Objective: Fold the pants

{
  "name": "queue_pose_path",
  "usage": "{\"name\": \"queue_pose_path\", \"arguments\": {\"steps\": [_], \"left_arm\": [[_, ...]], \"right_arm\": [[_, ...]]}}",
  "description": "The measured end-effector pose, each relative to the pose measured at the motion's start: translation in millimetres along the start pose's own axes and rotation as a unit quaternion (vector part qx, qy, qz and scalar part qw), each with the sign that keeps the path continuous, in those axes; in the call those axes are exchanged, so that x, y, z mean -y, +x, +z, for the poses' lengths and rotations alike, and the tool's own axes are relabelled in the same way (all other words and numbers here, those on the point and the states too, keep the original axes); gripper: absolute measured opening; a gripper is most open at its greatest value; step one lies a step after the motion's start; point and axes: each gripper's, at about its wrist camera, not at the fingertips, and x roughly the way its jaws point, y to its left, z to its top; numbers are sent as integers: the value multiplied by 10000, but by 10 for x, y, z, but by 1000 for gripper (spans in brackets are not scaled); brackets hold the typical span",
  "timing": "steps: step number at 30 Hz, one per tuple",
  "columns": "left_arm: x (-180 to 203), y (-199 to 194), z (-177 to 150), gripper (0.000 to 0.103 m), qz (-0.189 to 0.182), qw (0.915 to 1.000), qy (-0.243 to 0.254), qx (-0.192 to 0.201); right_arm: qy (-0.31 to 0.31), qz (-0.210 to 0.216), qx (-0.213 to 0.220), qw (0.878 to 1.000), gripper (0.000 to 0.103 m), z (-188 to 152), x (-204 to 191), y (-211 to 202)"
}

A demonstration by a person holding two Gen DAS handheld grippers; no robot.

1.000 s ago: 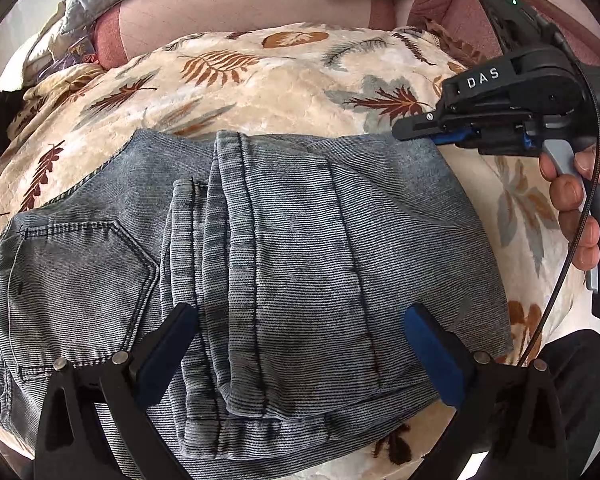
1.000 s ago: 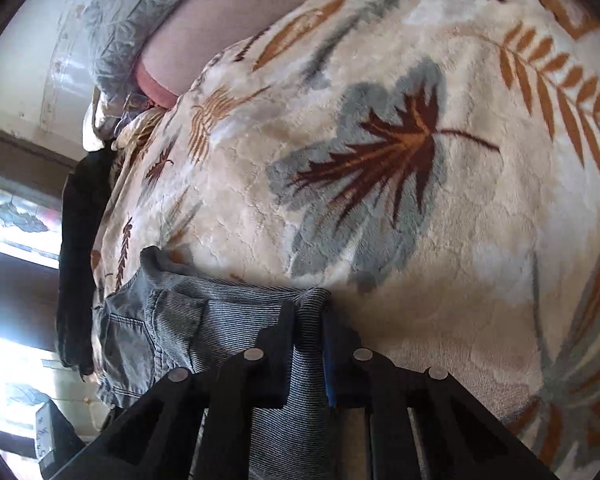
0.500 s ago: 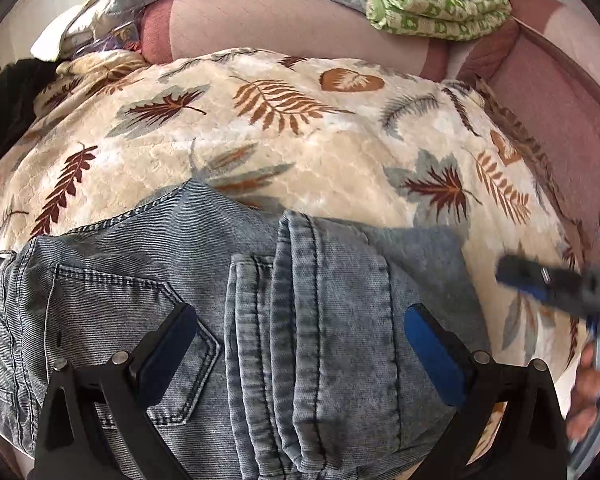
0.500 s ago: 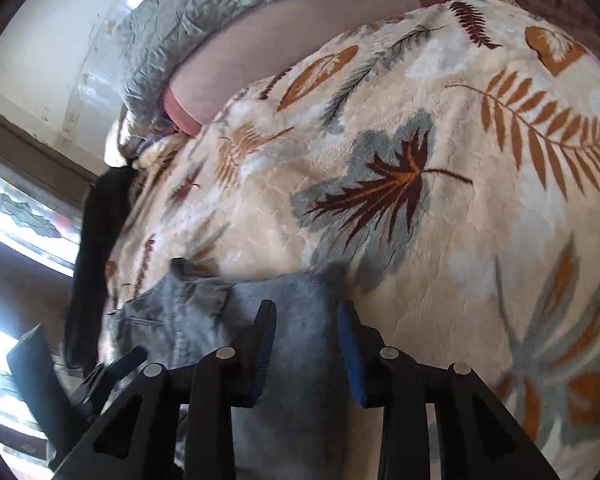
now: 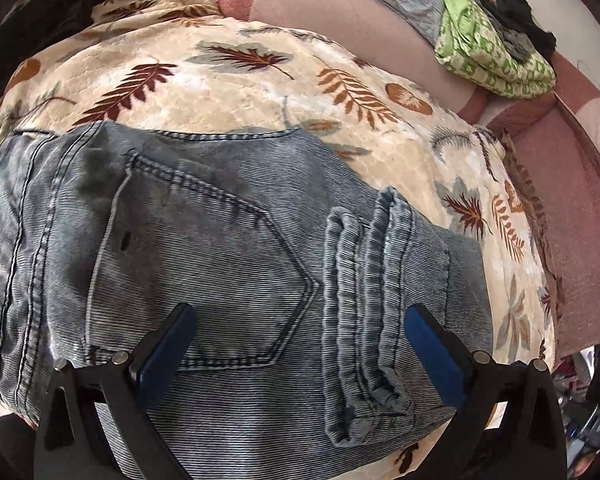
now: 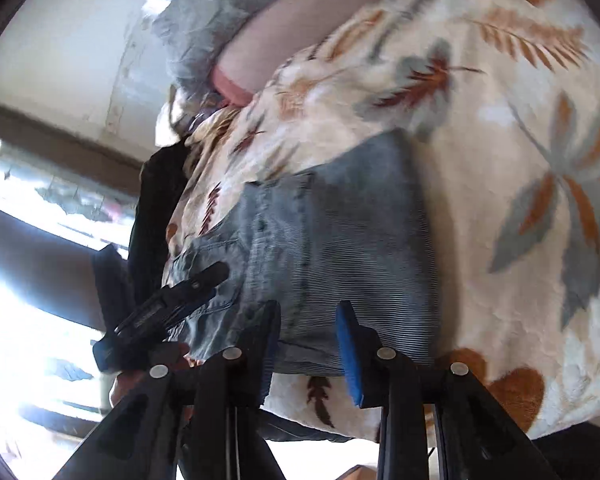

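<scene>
Grey-blue denim pants (image 5: 228,248) lie folded on the leaf-print blanket (image 5: 228,80), back pocket up on the left, leg hems (image 5: 364,280) folded over on the right. My left gripper (image 5: 300,344) is open and empty, hovering over the pocket and hems. In the right wrist view the folded pants (image 6: 340,248) lie just ahead of my right gripper (image 6: 308,344), which is open and empty above their near edge. The left gripper (image 6: 172,304) shows there at the left, over the pants.
A pink sofa back (image 5: 340,12) runs behind the blanket with a grey cloth and a green patterned bundle (image 5: 492,52) on it. A dark garment (image 5: 32,16) lies at the far left. A bright window (image 6: 40,240) is on the left.
My right gripper has let go of the pants' fold, opened and drawn back. My left gripper has swung left over the back pocket, staying open.
</scene>
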Motion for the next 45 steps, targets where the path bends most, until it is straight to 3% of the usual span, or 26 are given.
{"name": "queue_pose_path", "arguments": {"steps": [3,6,12,15,17,19,22,25,27,29,32,34,36,39,41,42,43,44,45], "left_arm": [[-196,-160,41,103,-38,9997,-167,170],[-346,-347,93,103,38,9990,-212,404],[-502,-512,150,103,-1,9980,-237,585],[-534,-491,141,103,-17,9978,-287,597],[-532,-452,128,103,-47,9980,-326,537],[-507,-444,112,103,-16,9983,-264,528],[-475,-474,114,103,13,9982,-192,569],[-436,-489,149,103,34,9980,-174,603],[-368,-474,168,103,29,9983,-118,578],[-255,-432,181,103,43,9986,38,520],[-19,-339,187,103,27,9986,342,401],[146,-272,198,103,-1,9982,477,354],[318,-155,201,103,-12,9973,690,246],[502,87,146,103,483,9930,1074,22],[568,331,72,103,1062,9836,1430,-289],[593,468,13,103,1291,9765,1661,-469],[603,518,-45,103,1394,9725,1820,-406],[615,483,-67,103,1409,9723,1848,-244],[627,456,-62,103,1440,9723,1824,-269]], "right_arm": [[-1353,-665,-228,9883,31,-81,-553,378],[-2352,-1255,-185,9636,31,-244,-864,659],[-2724,-1538,-513,9484,22,-372,-853,965],[-2694,-1614,-502,9481,22,-357,-860,969],[-2646,-1657,-581,9482,15,-335,-818,1030],[-2454,-1414,-642,9569,11,-286,-790,1023],[-2265,-1015,-380,9680,10,-250,-819,777],[-2337,-726,-305,9691,10,-304,-911,623],[-2410,-676,-562,9665,10,-400,-883,737],[-2198,-727,-795,9696,14,-454,-701,946],[-1960,-254,-655,9781,24,-452,-594,879],[-1708,130,-637,9832,50,-434,-552,771],[-1448,297,-497,9878,51,-416,-472,612],[-609,545,-52,9966,52,-367,-138,296],[73,714,286,9970,53,-340,177,110],[423,669,368,9962,61,-338,353,74],[778,507,282,9953,73,-337,530,111],[1166,466,-19,9921,72,-345,718,220],[1388,727,3,9876,69,-348,820,230]]}}
